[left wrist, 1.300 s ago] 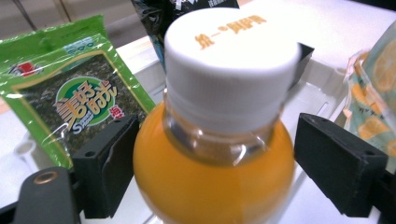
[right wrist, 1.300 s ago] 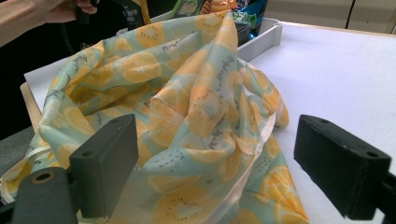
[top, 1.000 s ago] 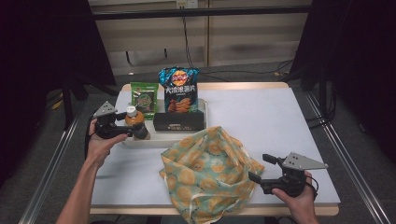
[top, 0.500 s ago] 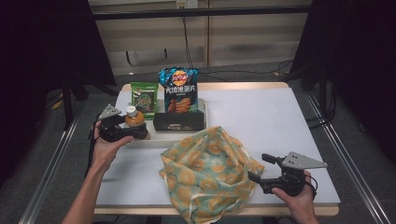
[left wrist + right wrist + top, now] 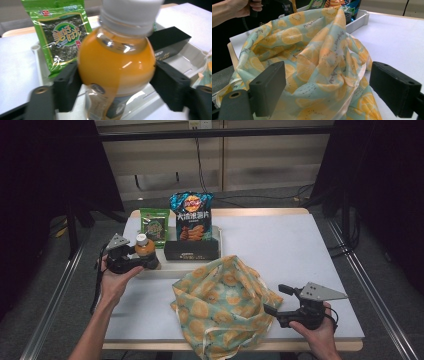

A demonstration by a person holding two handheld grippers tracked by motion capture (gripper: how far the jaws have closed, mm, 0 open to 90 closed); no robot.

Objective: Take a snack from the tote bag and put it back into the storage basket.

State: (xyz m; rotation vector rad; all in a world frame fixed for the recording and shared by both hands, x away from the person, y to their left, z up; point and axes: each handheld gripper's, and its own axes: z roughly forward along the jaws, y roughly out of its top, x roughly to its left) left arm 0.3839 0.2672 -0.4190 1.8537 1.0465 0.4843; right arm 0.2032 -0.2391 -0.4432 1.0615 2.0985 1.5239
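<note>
High view: fixed above the person's side, looking forward and down over the whole white table [image 5: 300, 250], forearms entering at the bottom. Left gripper view: rides low at tray level, very close, facing across the white tray [image 5: 37, 62] toward the far edge; an orange bottle [image 5: 115, 62] sits between its jaws, a green seaweed packet [image 5: 60, 37] just behind. Right gripper view: low at the near edge, facing the lemon-print bag [image 5: 317, 57] close up, the tray beyond. Bag, tray and packet also appear in the high view.

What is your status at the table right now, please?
Left gripper closing on orange juice bottle. Right gripper open at lemon-print cloth bag. Path unobstructed.
</note>
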